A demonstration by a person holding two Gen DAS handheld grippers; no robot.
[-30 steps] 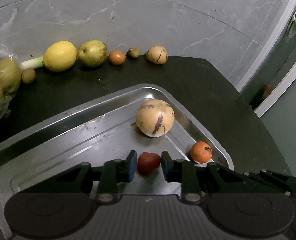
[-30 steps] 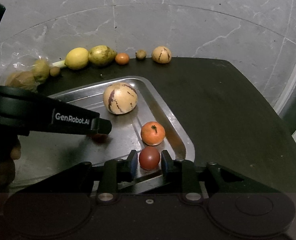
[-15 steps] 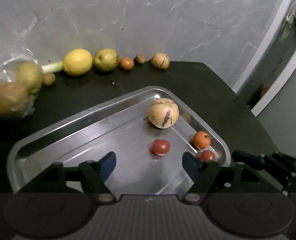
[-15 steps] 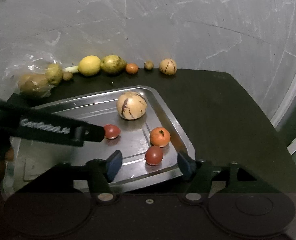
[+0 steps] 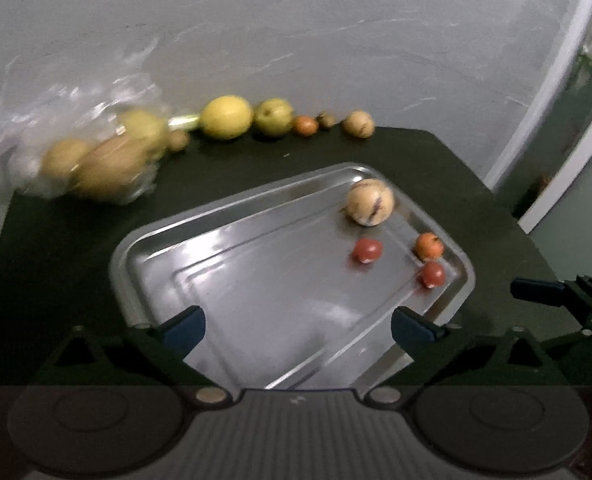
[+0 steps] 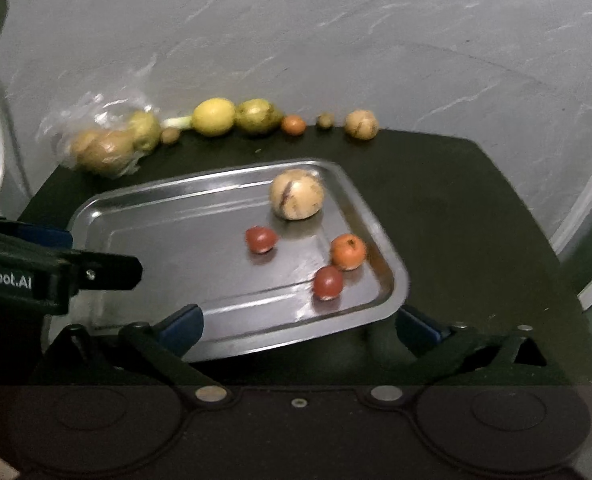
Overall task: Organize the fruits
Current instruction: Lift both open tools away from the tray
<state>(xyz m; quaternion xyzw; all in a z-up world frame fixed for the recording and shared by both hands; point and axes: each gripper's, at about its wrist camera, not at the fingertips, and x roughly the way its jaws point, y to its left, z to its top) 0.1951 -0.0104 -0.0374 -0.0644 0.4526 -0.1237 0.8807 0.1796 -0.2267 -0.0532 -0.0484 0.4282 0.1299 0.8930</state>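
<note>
A steel tray (image 5: 168, 240) (image 6: 144, 208) lies on the dark table. In it are a striped cream melon (image 5: 370, 202) (image 6: 296, 195), two red tomatoes (image 5: 367, 251) (image 5: 432, 274), also seen from the right wrist (image 6: 261, 239) (image 6: 328, 282), and a small orange (image 5: 429, 245) (image 6: 348, 251). My left gripper (image 5: 298, 326) stands open over the tray's near part, empty. My right gripper (image 6: 300, 326) is open and empty above the tray's front rim. The left gripper's body (image 6: 56, 270) shows at the left of the right wrist view.
Along the wall stand a yellow lemon (image 5: 226, 117), a green fruit (image 5: 274, 117), a small orange (image 5: 305, 125), a tiny brown fruit (image 5: 327, 120) and a striped melon (image 5: 359, 124). A clear plastic bag of pears (image 5: 96, 164) lies at the table's back left.
Both grippers opened and let go of their red tomatoes, which now lie in the tray. Both then drew back and up, away from the fruit.
</note>
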